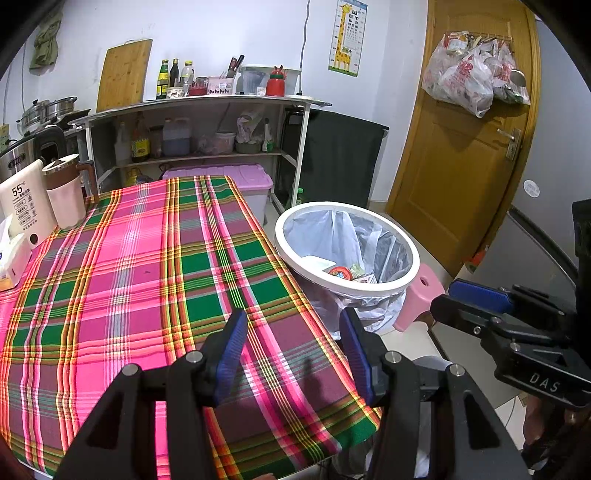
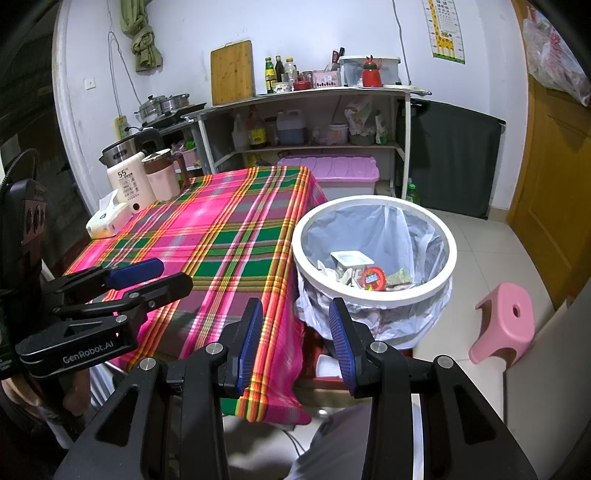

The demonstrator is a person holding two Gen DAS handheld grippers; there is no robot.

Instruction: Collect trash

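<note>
Right wrist view | right gripper (image 2: pixel 295 332) hanging agape, empty | trash (image 2: pixel 369 275) lying inside lined bin (image 2: pixel 448 258), beyond fingertips | left gripper (image 1: pixel 293 343) gaping, empty, over tablecloth (image 1: pixel 147 258)

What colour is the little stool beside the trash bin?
Pink stool, clearest in the right wrist view.

White walls (image 2: pixel 207 22), wooden door (image 1: pixel 461 147), tiled floor (image 2: pixel 480 236)

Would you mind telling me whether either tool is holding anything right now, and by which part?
Nothing is held: the left tool and right tool both stand open and empty.
</note>
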